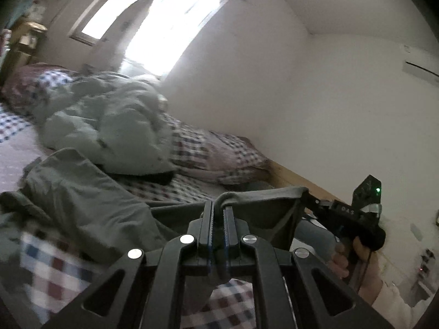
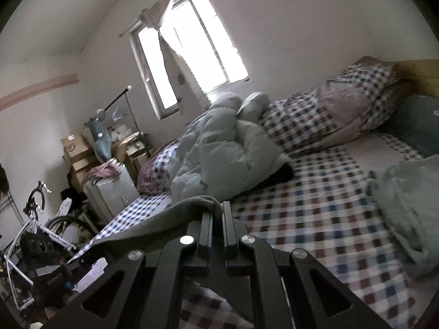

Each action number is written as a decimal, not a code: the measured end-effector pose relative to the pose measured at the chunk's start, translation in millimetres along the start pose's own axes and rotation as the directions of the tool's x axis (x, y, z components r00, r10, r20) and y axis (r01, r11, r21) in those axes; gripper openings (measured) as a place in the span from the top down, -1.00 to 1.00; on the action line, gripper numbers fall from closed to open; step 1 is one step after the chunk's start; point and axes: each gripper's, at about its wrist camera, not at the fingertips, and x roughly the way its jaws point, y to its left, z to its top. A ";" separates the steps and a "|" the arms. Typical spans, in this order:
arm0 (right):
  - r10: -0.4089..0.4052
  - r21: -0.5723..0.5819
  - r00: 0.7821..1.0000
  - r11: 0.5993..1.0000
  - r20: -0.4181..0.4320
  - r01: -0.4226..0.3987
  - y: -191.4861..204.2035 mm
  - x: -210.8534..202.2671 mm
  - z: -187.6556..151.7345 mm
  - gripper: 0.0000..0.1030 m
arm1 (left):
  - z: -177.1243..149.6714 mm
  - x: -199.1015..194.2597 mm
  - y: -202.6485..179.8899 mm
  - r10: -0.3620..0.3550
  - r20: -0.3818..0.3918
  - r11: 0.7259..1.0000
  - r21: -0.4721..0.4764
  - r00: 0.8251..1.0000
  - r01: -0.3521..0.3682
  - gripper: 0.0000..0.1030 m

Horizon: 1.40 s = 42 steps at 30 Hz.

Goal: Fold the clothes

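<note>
**Grey-green cloth held up between two hand-held grippers**

Left wrist view: The left hand-held gripper (image 1: 218, 211) sits at the bottom middle of the frame. Its two black jaws are almost shut, and they pinch the top edge of a soft grey-green piece of clothing (image 1: 263, 194). The edge runs tight across to the right side of the frame, where the right hand-held gripper (image 1: 308, 195) bites the other end. A hand (image 1: 348, 257) holds that tool low on the right. More crumpled grey-green cloth (image 1: 76, 194) lies on the checked bed sheet (image 1: 52, 263) at the lower left. I cannot tell if it is the same garment. A puffy pale green quilt (image 1: 109, 126) is heaped in the middle left.

Right wrist view: The right hand-held gripper (image 2: 218, 211) is at the bottom middle, jaws nearly closed on the grey-green piece of clothing (image 2: 170, 216), which spreads toward the lower left. Another pale green bundle (image 2: 406, 203) rests on the checked bed sheet (image 2: 315, 219) at the right edge.

How far along: the cloth is lifted and stretched by its top edge, not lying folded. I think this fits either shaking it out flat or bringing it over for a fold.
</note>
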 end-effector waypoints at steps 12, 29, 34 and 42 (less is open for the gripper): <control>-0.110 0.064 0.994 0.992 0.011 0.109 -79.7 -46.1 -13.8 0.92 | -45.9 60.3 -67.3 -0.152 -0.219 0.979 0.104 0.964 0.178 0.91; -0.252 0.017 0.952 0.966 -0.172 0.258 -159.1 -15.5 -53.1 0.62 | -175.3 98.4 -164.1 -0.129 -0.554 0.885 0.309 0.823 0.347 0.91; -0.333 0.013 0.918 0.939 -0.217 0.344 -185.5 -14.9 -60.0 0.32 | -176.7 101.7 -159.5 -0.121 -0.569 0.898 0.286 0.813 0.333 0.91; -0.510 -0.002 0.803 0.845 -0.308 0.535 -217.8 -17.0 -74.6 0.06 | -173.7 117.9 -138.4 -0.094 -0.585 0.933 0.231 0.806 0.277 0.24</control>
